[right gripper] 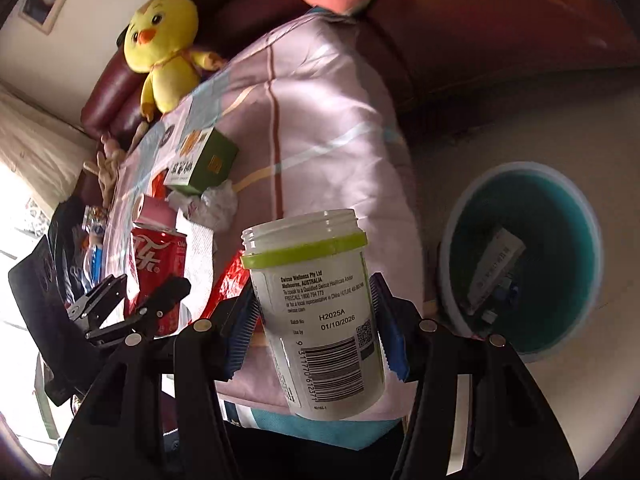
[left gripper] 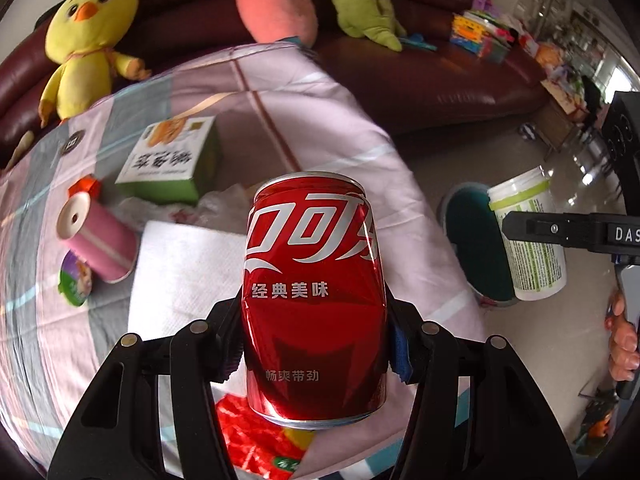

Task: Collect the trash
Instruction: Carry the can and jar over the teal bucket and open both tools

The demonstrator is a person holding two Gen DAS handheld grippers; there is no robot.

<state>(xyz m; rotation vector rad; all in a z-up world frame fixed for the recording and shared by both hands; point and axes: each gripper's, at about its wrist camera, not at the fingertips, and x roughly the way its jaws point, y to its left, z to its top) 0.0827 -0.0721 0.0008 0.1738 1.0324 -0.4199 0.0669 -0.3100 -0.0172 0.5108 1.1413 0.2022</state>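
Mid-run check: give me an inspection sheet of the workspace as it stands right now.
Surface: table under a pink patchwork cloth.
Job's things: red cola can and lidless white jar, both held; teal bin on the floor, a carton inside.
Clutter: green box, pink tape roll, crumpled plastic, white napkin, red wrapper.
Grippers: left gripper clamps the can; right gripper clamps the jar.
Cables: nothing seen.
Surroundings: maroon sofa with a yellow chick plush and other soft toys.
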